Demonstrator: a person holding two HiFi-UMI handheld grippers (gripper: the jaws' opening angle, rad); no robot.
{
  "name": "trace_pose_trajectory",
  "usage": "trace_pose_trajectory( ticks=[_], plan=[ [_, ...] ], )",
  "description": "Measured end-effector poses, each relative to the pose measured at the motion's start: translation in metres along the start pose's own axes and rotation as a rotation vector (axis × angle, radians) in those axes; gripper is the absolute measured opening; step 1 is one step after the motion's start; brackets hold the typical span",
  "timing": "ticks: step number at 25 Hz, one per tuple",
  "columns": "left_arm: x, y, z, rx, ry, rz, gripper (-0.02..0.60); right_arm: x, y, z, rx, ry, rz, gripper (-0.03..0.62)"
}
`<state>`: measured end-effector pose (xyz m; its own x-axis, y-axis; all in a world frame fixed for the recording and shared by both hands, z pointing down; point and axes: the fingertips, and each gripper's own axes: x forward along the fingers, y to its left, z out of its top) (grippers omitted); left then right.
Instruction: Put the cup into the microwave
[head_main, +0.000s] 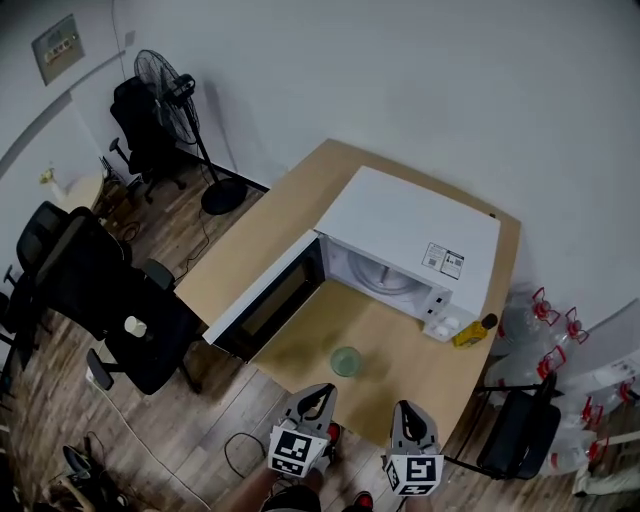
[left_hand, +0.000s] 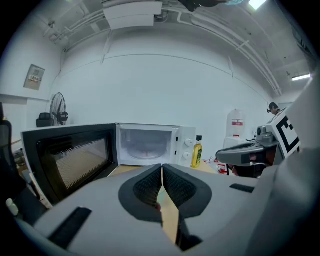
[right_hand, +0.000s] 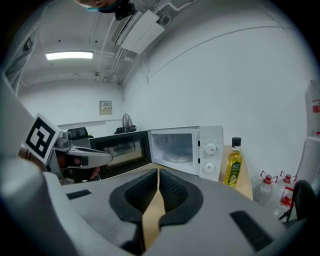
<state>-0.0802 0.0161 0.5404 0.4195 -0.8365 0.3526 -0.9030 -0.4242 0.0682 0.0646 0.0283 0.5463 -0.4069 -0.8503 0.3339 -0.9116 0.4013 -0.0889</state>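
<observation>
One open microwave (head_main: 410, 240), turntable (head_main: 385, 280) inside; one cup (head_main: 346, 360) outside on the table (head_main: 300, 210), near its mouth.
One yellow bottle (head_main: 472, 332) at right; left gripper (head_main: 319, 394) and right gripper (head_main: 409, 411) nearest, jaws together, empty.

Plain white walls (head_main: 400, 70); dark wood-plank floor (head_main: 60, 410) at left; pale wooden table (head_main: 270, 215) by the far wall; black office chairs (head_main: 100, 280) beside it; standing fan (head_main: 165, 80) in the corner; small framed panel (head_main: 57, 47) high on the left wall; clear water jugs (head_main: 540, 325) at right; lit ceiling strip light (right_hand: 69, 55) overhead.
</observation>
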Motion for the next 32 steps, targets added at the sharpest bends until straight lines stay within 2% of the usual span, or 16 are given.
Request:
trace_pose_trajectory(
  ticks=[10,11,13,16,19,26,32],
  plan=[
    [0.036,0.014,-0.028,-0.016,0.044,-0.047,0.035,0.031,-0.012,-0.025,0.036,0.060,-0.042,0.025],
    [0.037,0.014,-0.029,-0.019,0.044,-0.054,0.062,0.031,-0.012,-0.026,0.039,0.063,-0.043,0.025],
    [0.042,0.013,-0.032,-0.020,0.048,-0.073,0.174,0.032,-0.013,-0.027,0.044,0.070,-0.051,0.025],
    [0.050,0.011,-0.040,-0.002,0.066,-0.099,0.257,0.035,-0.015,-0.030,0.050,0.077,-0.058,0.025],
    [0.058,0.013,-0.047,0.006,0.073,-0.102,0.315,0.036,-0.017,-0.035,0.053,0.089,-0.065,0.025],
    [0.080,0.019,-0.066,0.011,0.098,-0.098,0.362,0.036,-0.027,-0.055,0.073,0.126,-0.095,0.025],
    [0.096,0.021,-0.076,0.032,0.114,-0.107,0.365,0.034,-0.036,-0.070,0.098,0.154,-0.129,0.025]
  ],
)
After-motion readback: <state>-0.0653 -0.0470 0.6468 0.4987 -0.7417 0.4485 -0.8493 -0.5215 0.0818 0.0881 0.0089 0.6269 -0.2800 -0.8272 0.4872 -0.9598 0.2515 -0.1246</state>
